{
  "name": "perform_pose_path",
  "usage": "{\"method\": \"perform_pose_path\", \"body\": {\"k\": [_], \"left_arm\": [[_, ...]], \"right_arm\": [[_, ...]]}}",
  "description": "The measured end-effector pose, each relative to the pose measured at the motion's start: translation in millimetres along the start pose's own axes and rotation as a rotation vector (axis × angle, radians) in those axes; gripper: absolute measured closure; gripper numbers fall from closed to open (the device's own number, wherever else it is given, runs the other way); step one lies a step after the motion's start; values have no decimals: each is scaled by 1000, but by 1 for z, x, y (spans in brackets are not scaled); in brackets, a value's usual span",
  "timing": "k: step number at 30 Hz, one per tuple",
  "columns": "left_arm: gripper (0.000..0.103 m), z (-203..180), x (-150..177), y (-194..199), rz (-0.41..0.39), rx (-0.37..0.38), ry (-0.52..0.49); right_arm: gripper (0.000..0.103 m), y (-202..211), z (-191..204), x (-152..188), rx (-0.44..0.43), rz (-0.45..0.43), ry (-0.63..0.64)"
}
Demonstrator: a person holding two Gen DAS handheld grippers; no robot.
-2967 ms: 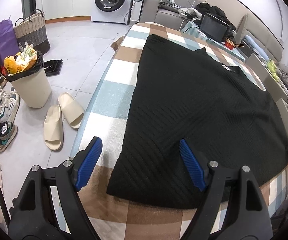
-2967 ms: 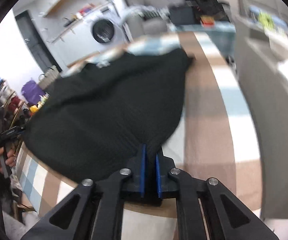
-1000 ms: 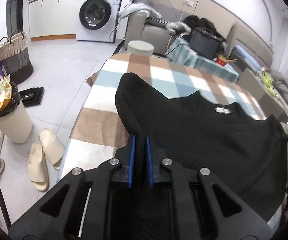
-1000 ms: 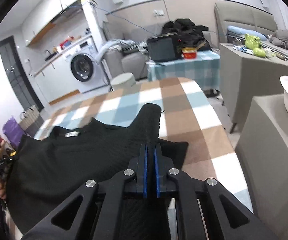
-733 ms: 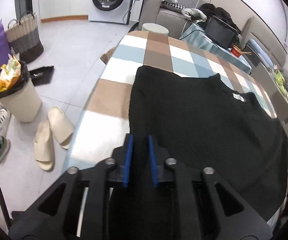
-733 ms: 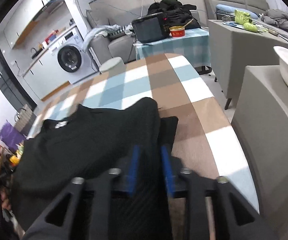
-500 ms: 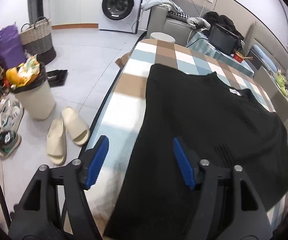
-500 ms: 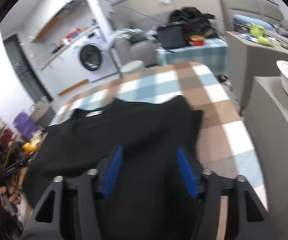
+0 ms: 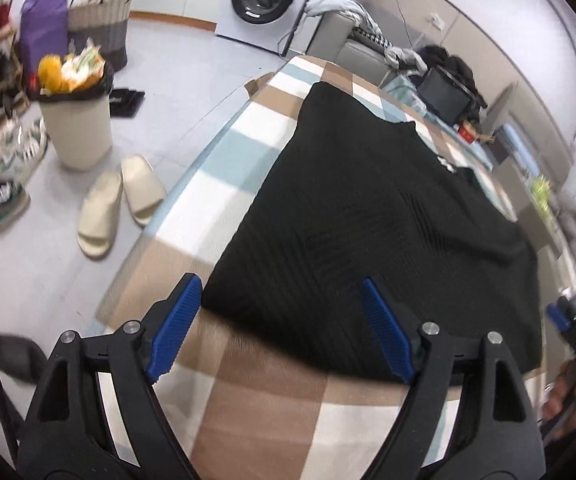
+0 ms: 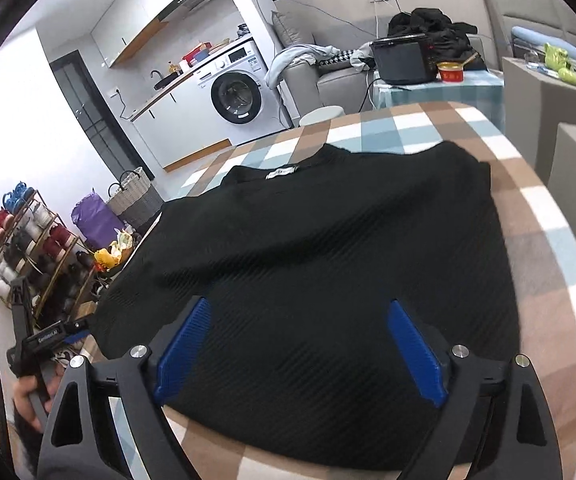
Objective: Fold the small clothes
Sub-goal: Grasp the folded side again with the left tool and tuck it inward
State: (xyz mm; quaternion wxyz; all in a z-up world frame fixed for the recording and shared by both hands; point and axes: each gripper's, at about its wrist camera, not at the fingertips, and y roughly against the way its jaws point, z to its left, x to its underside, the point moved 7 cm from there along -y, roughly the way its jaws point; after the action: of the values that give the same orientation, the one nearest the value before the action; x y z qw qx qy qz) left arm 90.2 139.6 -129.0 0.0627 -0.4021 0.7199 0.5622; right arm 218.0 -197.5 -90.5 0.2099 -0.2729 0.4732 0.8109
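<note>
Since 1 second ago, both your grippers have let go: each was pinched on a sleeve end of the sweater and carried it inward over the body, and now both have pulled back to the near hem. Your left gripper has its jaws wide and opening further, with nothing between the pads; the sweater's near left corner lies just beyond them. Your right gripper is the same, jaws spreading, poised over the fabric near the hem without pressing on it.

The sweater lies flat on the checked table, neck label at the far side, hem toward you. Relative to the sweater, the bin and slippers sit on the floor well off its left edge, and the washer is beyond its collar.

Both sleeves look tucked in now, leaving a roughly square outline, so the sleeve step seems done. Next you would likely take the 2 hem corners and bring them toward the collar. Watch that the right sleeve, slightly bunched at the far right shoulder, does not slip out when you lift
</note>
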Motion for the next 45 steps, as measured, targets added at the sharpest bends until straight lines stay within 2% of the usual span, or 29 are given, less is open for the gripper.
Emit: {"method": "perform_pose_path", "body": {"k": [3,6,8,10,17,21,24,29,34,35,36,37,38,41,45], "left_arm": [[23,4,9,1,-14,51,69],[25,4,9,-3,-28,71,97],[36,0,6,-8,-30,89,111],[39,-11,-3,-20,-16,106,113],[39,-3,-8,-13,20,36,128],[39,8,15,6,63,78,193],[38,0,26,10,70,116,190],[35,-24,21,-4,49,124,151],[35,-39,3,-22,-1,93,165],[39,-41,0,-25,-13,85,175],[48,-40,-3,-29,-18,81,181],[75,-40,-5,-36,-8,80,188],[86,-41,-6,-42,2,85,196],[92,-40,-10,-43,-35,107,217],[93,-37,-10,-25,-62,115,176]], "right_arm": [[11,-3,2,5,-17,9,-39],[11,-4,4,6,-21,11,-43],[11,-4,6,5,-29,5,-44],[11,-4,7,5,-34,2,-50],[11,-3,1,7,-20,7,-51],[11,-4,-1,7,-26,12,-66],[11,-6,0,9,-34,18,-65],[11,12,-15,20,-22,16,-115],[11,43,-51,47,57,10,-239],[11,46,-55,51,67,11,-252],[12,49,-61,57,80,13,-272],[12,51,-64,60,85,14,-284],[11,53,-67,63,88,15,-298],[12,54,-69,63,95,12,-300],[12,54,-59,54,100,-1,-239]]}}
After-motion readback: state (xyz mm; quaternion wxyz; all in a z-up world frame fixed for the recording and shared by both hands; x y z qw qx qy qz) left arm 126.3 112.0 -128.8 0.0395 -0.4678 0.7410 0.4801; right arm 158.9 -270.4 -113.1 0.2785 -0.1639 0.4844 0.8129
